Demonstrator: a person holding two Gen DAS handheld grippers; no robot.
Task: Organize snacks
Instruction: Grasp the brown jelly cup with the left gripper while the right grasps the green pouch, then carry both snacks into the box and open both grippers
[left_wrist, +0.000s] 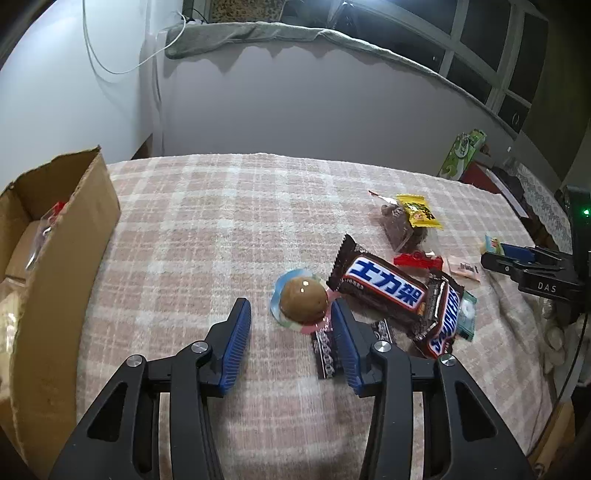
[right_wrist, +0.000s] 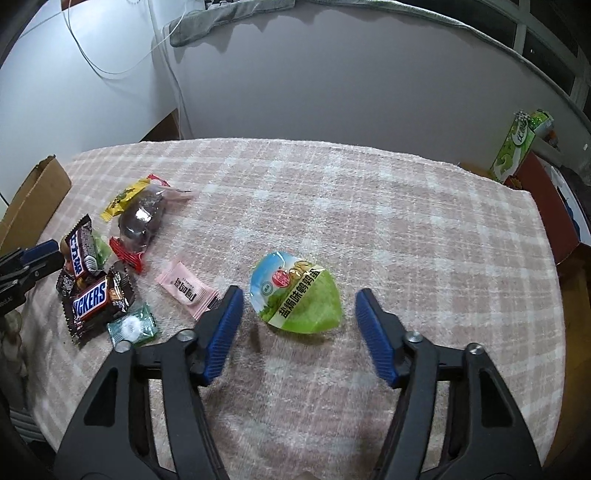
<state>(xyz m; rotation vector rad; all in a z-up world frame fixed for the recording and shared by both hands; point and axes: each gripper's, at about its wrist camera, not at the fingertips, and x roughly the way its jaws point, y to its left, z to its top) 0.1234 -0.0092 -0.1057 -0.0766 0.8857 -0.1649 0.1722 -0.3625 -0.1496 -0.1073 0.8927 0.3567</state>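
A pink-and-white plaid blanket (right_wrist: 369, 206) covers the counter and carries everything. At its left edge stands an open cardboard box (left_wrist: 62, 236), with some wrapped items already inside; it looks like the place the snacks are meant to go.

The left claw (left_wrist: 291, 314) is spread wide and holds nothing. Its right pad lies over a small dark wrapper and nearly touches the rim of a brown egg in a clear domed pack (left_wrist: 301, 299), which sits just ahead of the jaws rather than squarely between them. The right claw (right_wrist: 299, 310) is also wide open and empty, with the green-labelled egg pack (right_wrist: 299, 295) lying between its fingertips on the blanket.

Right of the brown egg lies a loose pile: two Snickers bars (left_wrist: 384, 288) overlapping, a clear bag of dark pieces (left_wrist: 400, 225), a yellow sachet (left_wrist: 419, 212), a red-wrapped candy (left_wrist: 417, 260), a pink sachet (right_wrist: 188, 291) and a mint in a green wrapper (right_wrist: 131, 326).

Both egg packs are probably light, with a glossy, slippery film over a firm dome. The safest hold is likely across the dome's widest part, squeezed gently; the thin flat rim would probably bend and slip.
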